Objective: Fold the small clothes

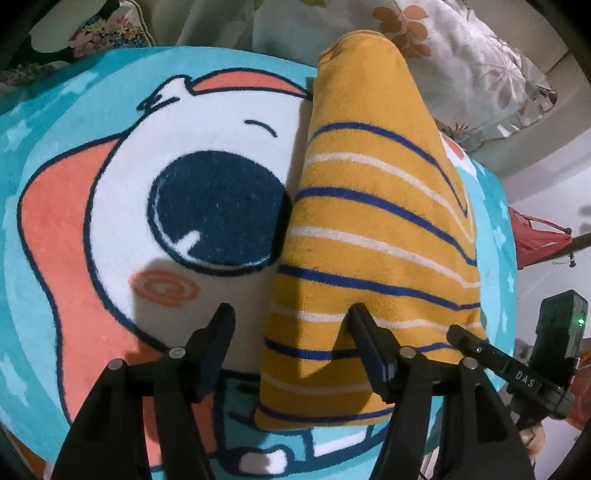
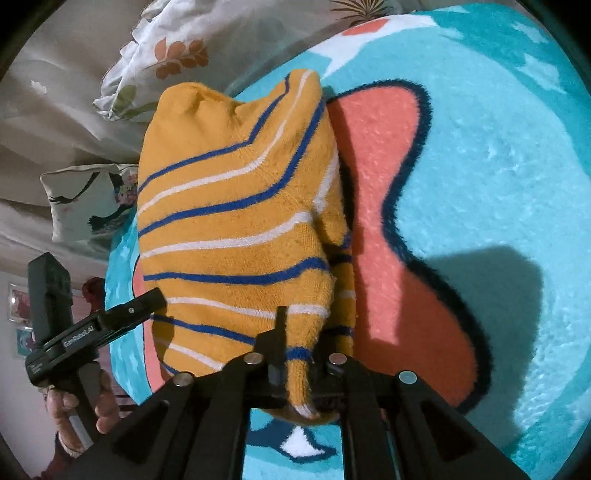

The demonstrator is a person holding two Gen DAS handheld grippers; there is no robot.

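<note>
A mustard-yellow knitted garment with blue and white stripes lies folded in a long strip on a cartoon-dog rug. My left gripper stands open at the garment's near end. One finger rests over the cloth and the other over the bare rug. In the right wrist view the same garment bulges up from the rug. My right gripper is shut on its near edge, and the cloth hides one finger. A hand holds the left gripper at the lower left.
Floral bedding and a patterned cushion lie beyond the rug's far edge. A red object stands off the rug to the right. Bare rug stretches to the right of the garment in the right wrist view.
</note>
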